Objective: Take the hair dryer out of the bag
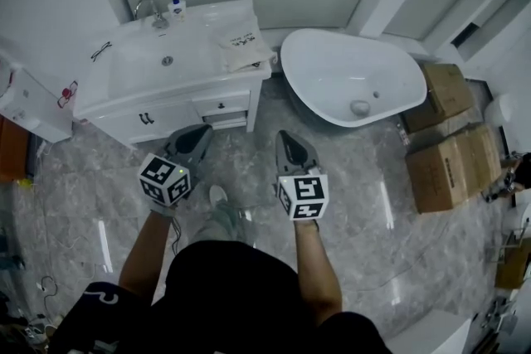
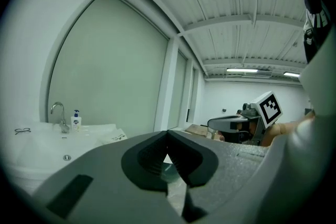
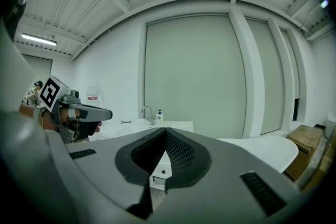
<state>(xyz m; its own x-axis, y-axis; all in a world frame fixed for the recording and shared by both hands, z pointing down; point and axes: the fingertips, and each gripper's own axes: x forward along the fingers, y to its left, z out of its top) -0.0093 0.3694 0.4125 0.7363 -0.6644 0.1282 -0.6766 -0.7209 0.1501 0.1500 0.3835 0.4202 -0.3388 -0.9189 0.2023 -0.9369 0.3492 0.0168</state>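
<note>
While my left gripper [image 1: 195,138] and right gripper [image 1: 290,143] hang clenched and empty, short of the vanity [image 1: 116,91], the bag [image 1: 246,48] lies at its right end; I cannot see the hair dryer.

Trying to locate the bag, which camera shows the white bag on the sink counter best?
The head view: the bag lies in full from above, right of the basin. The left gripper view shows the bag small and edge-on. The right gripper view does not show it clearly.
</note>
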